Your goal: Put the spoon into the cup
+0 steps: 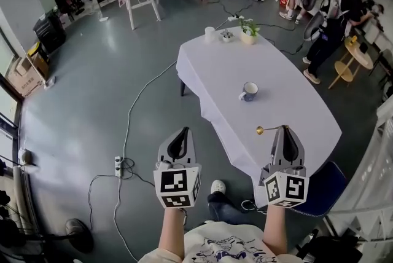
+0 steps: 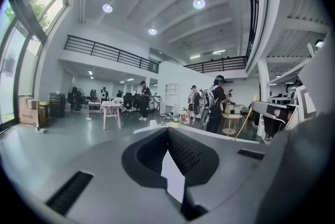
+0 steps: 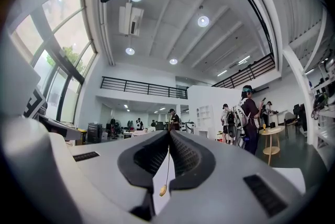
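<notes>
Your right claw (image 1: 286,128) pinches the spoon (image 1: 270,129), your left claw (image 1: 182,131) is pressed together on nothing, and the cup (image 1: 249,91) stands on the table (image 1: 215,71) ahead of the right claw, so reaching it and dropping the spoon in remain.

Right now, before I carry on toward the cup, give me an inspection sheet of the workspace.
Surface: table under a white cloth, mostly bare.
Job's things: blue-and-white cup upright mid-table; gold spoon held in the air short of the cup, not in it.
Clutter: potted plant, white container and a small item at the table's far end.
Grippers: right gripper shut on the spoon; left gripper shut, nothing between its jaws.
Cables: power strip and white cable on the floor left of the table.
Surroundings: people and a small round wooden table beyond the far right corner.
</notes>
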Tool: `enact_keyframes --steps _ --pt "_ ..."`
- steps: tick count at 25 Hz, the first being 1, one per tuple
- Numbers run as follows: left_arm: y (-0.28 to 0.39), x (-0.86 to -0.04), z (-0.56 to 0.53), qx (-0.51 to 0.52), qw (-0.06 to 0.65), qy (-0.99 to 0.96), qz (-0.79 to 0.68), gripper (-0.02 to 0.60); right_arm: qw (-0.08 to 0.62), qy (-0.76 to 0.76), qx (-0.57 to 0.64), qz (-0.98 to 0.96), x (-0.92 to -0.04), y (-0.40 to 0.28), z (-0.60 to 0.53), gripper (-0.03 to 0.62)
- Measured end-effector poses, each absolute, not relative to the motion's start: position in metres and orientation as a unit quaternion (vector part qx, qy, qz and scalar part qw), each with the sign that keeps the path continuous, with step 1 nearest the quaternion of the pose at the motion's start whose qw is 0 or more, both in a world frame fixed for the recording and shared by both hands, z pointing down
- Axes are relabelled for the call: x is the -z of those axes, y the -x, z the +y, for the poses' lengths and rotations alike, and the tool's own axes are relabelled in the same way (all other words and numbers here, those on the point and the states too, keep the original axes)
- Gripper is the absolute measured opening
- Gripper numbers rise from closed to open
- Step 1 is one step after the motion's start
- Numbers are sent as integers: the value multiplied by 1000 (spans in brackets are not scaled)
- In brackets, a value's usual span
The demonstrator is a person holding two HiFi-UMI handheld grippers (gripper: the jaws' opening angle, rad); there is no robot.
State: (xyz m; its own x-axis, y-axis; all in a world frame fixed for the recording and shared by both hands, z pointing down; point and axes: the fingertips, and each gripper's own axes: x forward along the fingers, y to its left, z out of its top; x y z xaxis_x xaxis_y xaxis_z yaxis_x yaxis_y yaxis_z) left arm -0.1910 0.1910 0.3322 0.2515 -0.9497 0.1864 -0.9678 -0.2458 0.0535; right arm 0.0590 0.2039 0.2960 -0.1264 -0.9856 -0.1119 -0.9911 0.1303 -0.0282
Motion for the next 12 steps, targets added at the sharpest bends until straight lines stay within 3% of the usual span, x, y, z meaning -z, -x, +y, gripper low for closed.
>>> enact_keyframes --steps 12 --pt "147 -326 6 -56 69 -780 -620 14 60 647 -33 760 -288 -104 9 21"
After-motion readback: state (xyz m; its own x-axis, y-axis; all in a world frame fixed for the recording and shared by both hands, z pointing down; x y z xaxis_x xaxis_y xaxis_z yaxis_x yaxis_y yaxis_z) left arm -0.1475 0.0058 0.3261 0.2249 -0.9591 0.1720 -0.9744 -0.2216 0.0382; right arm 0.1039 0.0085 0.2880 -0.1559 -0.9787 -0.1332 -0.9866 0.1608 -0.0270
